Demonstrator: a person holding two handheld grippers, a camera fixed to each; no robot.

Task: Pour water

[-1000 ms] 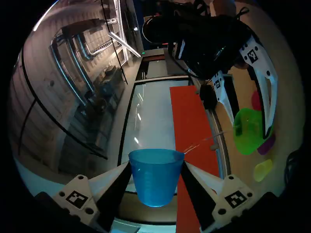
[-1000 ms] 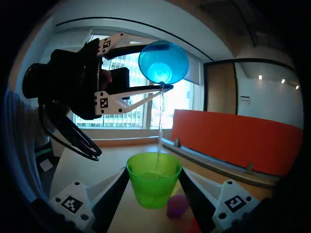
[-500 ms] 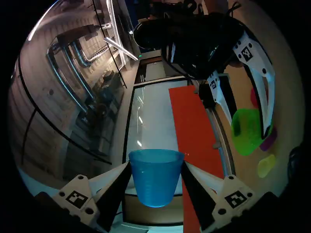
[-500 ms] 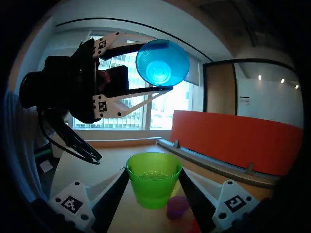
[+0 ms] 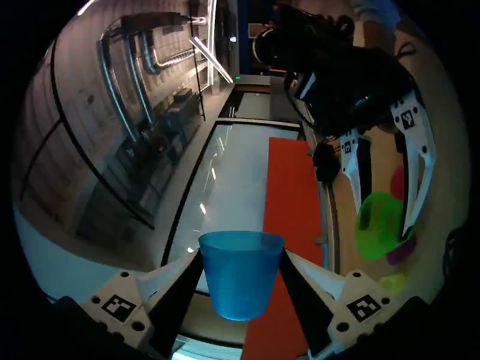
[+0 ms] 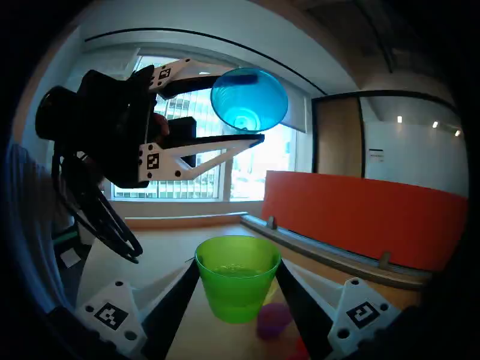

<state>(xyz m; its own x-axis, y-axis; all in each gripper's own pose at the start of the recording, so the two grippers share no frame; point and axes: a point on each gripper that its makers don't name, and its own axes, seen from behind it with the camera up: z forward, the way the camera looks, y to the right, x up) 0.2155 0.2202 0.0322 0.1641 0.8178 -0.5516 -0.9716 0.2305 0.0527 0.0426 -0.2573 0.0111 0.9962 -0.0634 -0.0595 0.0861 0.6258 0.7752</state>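
A translucent blue cup [image 5: 241, 274] sits between the fingers of my left gripper [image 5: 241, 282], which is shut on it. In the right gripper view that blue cup [image 6: 249, 108] hangs high, tipped on its side with its mouth toward the camera, and no water runs from it. Below it stands a green cup [image 6: 238, 277] holding a little water, upright on the wooden table [image 6: 180, 240], with my right gripper [image 6: 238, 288] shut on it. In the left gripper view the green cup [image 5: 378, 225] appears at the right between the right gripper's white fingers [image 5: 420, 174].
An orange partition [image 6: 366, 213] runs along the table's far side on a metal rail. A purple cup [image 6: 274, 318] and a yellow one [image 5: 393, 282] lie near the green cup. Windows [image 6: 198, 174] stand behind. A hand [image 6: 159, 123] and black cables [image 6: 96, 210] are at the left.
The stream of water from the blue cup into the green cup has stopped. The left gripper has turned the blue cup back a little and shifted. The green cup has stayed put.
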